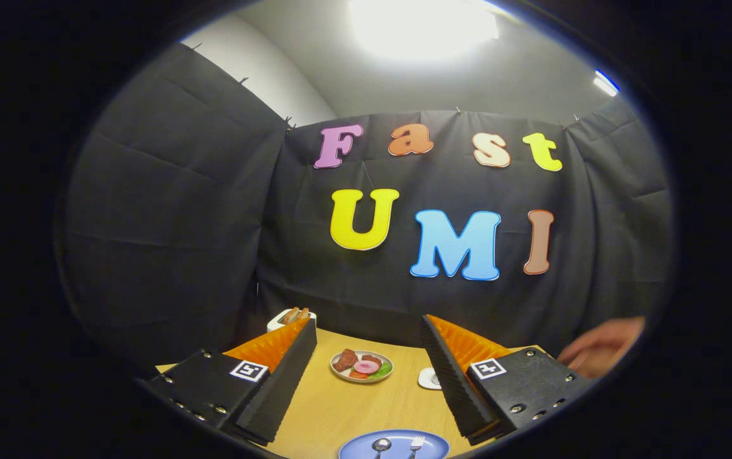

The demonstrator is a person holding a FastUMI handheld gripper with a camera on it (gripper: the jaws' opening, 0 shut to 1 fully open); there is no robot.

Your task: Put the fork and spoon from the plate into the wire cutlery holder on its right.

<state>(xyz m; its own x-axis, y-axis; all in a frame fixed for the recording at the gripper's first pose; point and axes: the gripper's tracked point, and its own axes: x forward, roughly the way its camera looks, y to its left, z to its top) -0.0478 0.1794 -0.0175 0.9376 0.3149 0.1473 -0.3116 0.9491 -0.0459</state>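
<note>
Here we see the gripper (366,376) spread wide over the wooden table (353,408), its fingers holding nothing. At the bottom centre of the frame, between the fingers, lies the blue plate (397,450), with the spoon (381,444) to the left of the fork (415,443) on it. Further up, mid-frame, we see a small plate of food (362,366), and a hand (601,349) shows at lower right
</note>
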